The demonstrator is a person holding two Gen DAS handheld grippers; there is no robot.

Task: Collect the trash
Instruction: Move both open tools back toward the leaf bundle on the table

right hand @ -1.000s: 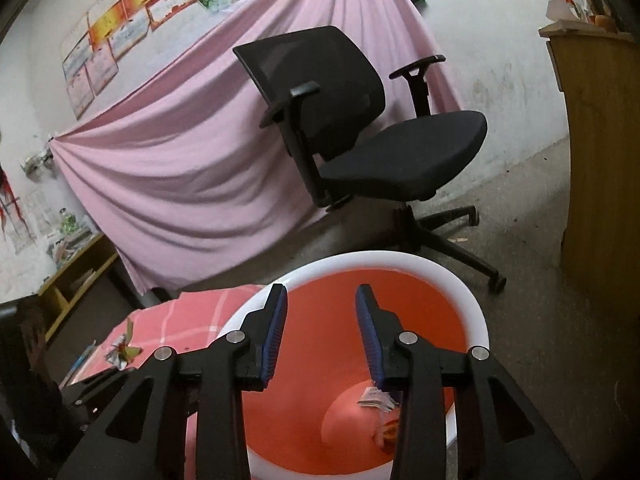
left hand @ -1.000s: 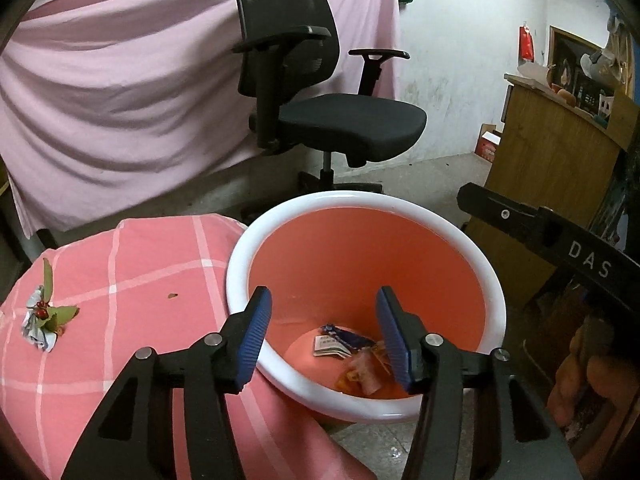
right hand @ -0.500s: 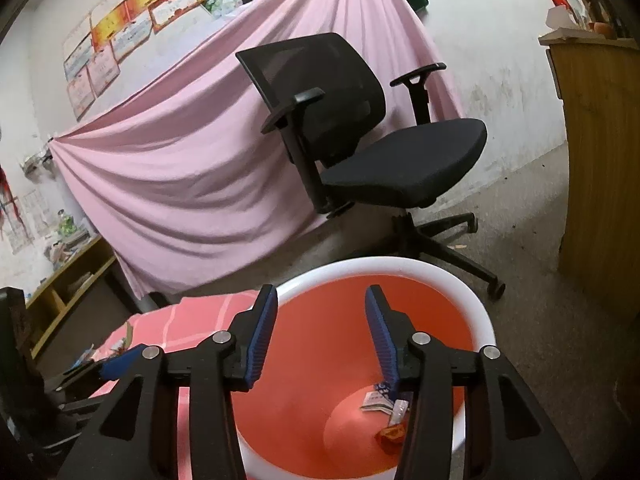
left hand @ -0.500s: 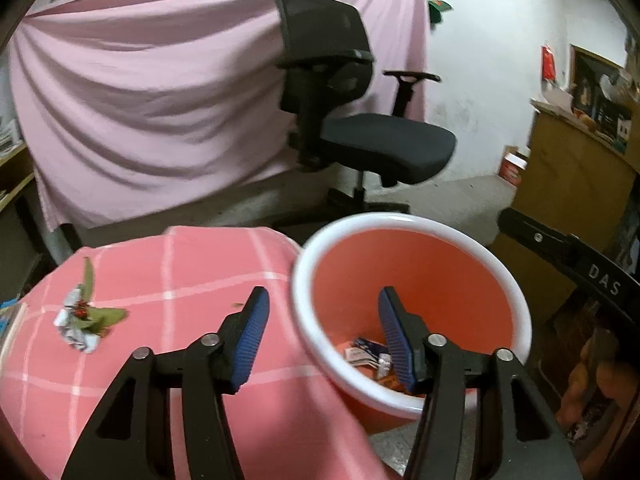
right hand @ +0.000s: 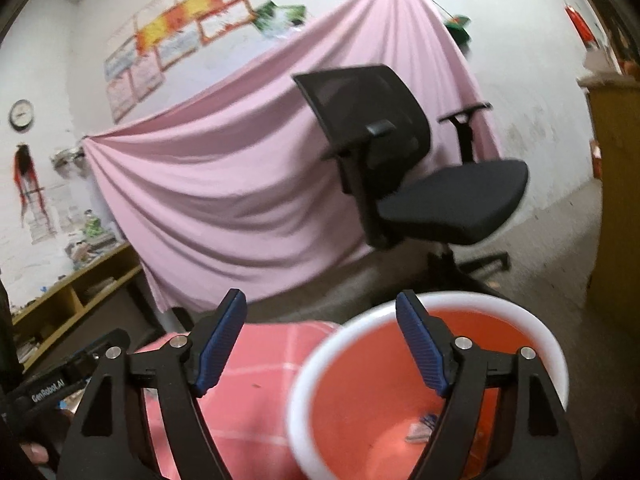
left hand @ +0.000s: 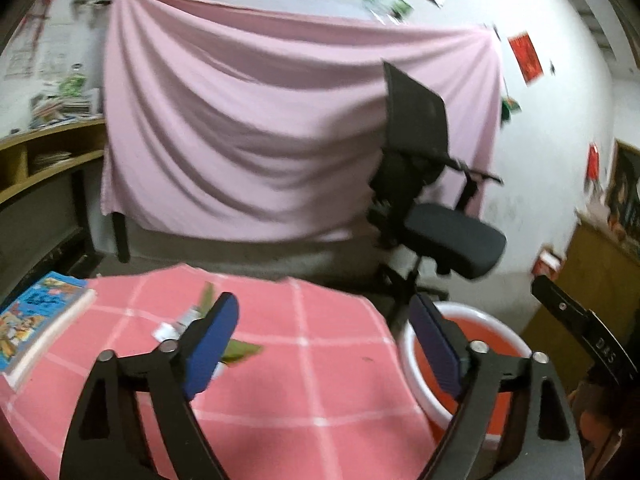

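While our left gripper [left hand: 324, 344] and right gripper [right hand: 320, 344] had just spread their fingers wide, both empty, wrappers [right hand: 420, 430] lay in the bin [right hand: 316, 360].

We look out from both wrists, along each gripper's fingers and slightly downward. The left view sits low over the pink checked surface [left hand: 304, 360], bin [left hand: 504, 328] at four o'clock. The right hangs close above the bin [right hand: 400, 316] — both share the chair [left hand: 440, 216] and pink drape [right hand: 224, 184].
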